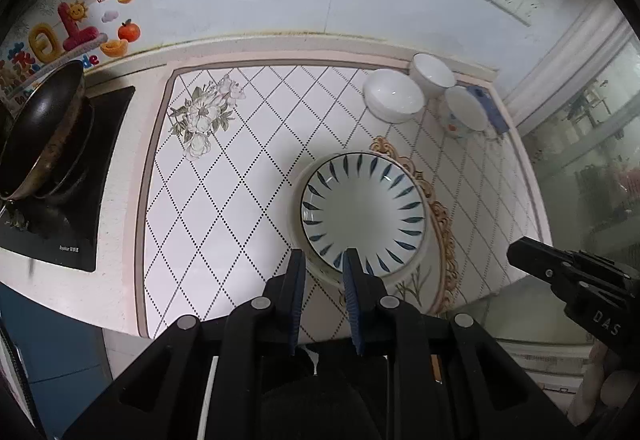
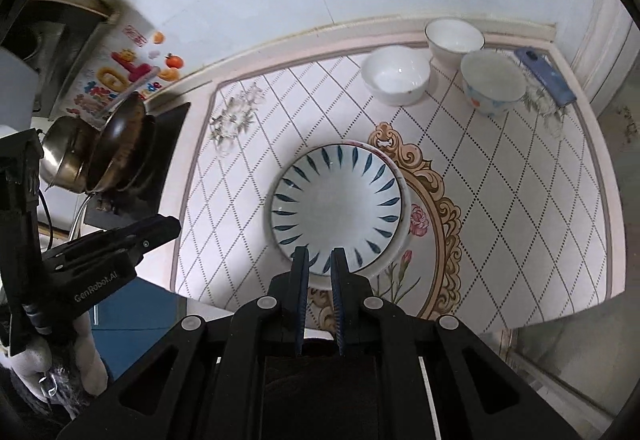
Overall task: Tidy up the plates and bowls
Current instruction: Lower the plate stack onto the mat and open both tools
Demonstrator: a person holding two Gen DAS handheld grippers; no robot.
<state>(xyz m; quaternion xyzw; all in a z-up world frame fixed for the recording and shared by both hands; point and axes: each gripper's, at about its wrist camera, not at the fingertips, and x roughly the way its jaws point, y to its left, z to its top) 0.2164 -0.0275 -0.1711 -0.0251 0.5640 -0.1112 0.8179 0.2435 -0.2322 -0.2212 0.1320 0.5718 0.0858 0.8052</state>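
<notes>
Both grippers empty and closed down to a narrow slit: left gripper (image 1: 324, 260) and right gripper (image 2: 320, 258) hang above the near rim of the plate stack (image 1: 362, 213), nothing between the jaws, neither touching it. Stack sits mid-worktop (image 1: 248, 167), toward the near edge, on the ornate oval print. Top piece has blue leaf strokes; at least one more rim shows under it, total in the stack can't be told. Three bowls in a tight cluster at the far right corner: wide white bowl (image 1: 394, 95), taller white bowl (image 1: 433, 73) behind it, patterned bowl (image 1: 464, 111) beside it. They stand very close together; can't tell if any touch. My read: plates look done, bowls are next. Suggest opening one gripper well before descending, coming in steeply over a bowl rim, one finger inside and one outside the wall, and pinching near the top. Start with the wide white one; it's nearest the stack and clears room for the others. Lift straight up before translating so it doesn't clip its neighbours. Nest smaller into larger, lower slowly, glazed ceramic will slip and chip. Keep the other gripper out of the path. Also there: one wok (image 1: 40, 131) on the hob at the left edge, one blue phone-like slab (image 2: 544, 73) by the far right corner.
</notes>
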